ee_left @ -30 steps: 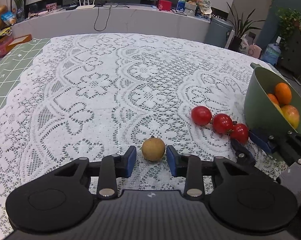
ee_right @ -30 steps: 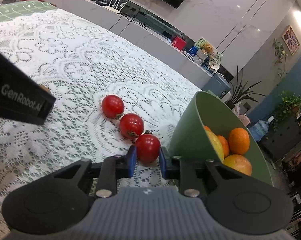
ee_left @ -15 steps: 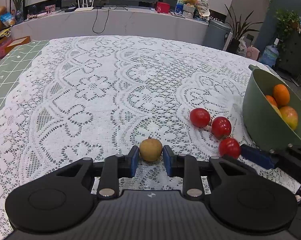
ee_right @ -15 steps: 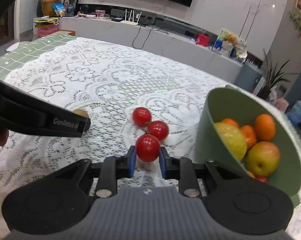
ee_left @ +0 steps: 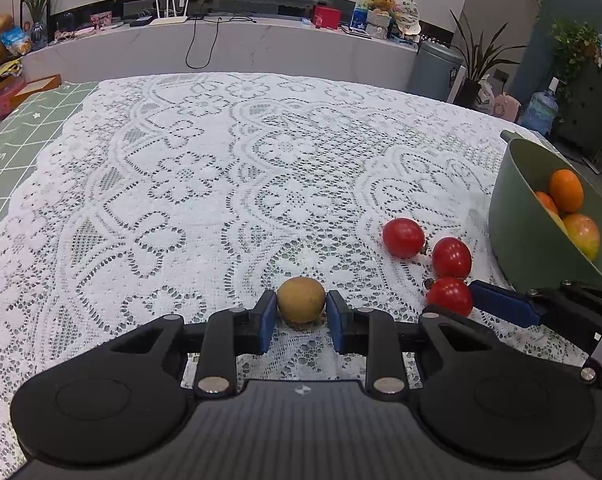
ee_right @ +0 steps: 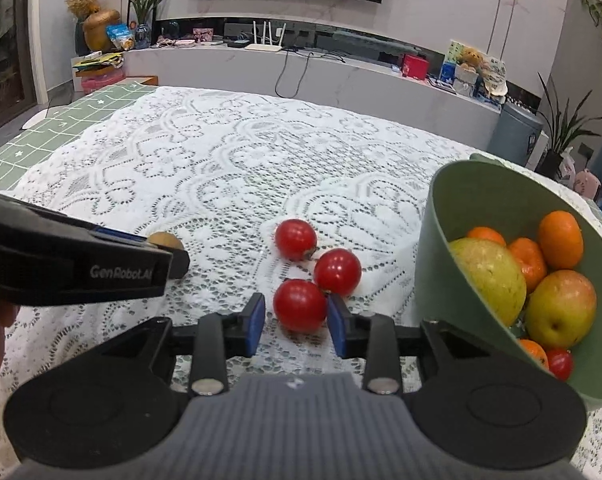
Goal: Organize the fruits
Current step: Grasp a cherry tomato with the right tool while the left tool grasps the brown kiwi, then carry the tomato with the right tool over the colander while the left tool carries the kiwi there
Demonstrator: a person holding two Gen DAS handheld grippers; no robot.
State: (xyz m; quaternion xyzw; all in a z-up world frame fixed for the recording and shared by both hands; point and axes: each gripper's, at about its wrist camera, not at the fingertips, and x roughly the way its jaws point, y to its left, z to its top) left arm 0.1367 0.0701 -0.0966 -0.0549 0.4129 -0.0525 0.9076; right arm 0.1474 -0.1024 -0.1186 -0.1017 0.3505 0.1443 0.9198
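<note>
Loosened since a moment ago — right gripper [ee_right: 296, 322] jaws opening around nearest tomato [ee_right: 299, 305]; left gripper [ee_left: 301, 318] clamped on small brown fruit [ee_left: 301, 299] — bowl [ee_right: 501, 184] next, likely.

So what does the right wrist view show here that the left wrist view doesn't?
Only the right wrist view: the right gripper, jaws opening, with a gap beside the nearest tomato, and a small tomato low in the bowl. Only the left wrist view: the left gripper shut on the small brown fruit. Both show the three tomatoes on the lace cloth and the green bowl of oranges.
</note>
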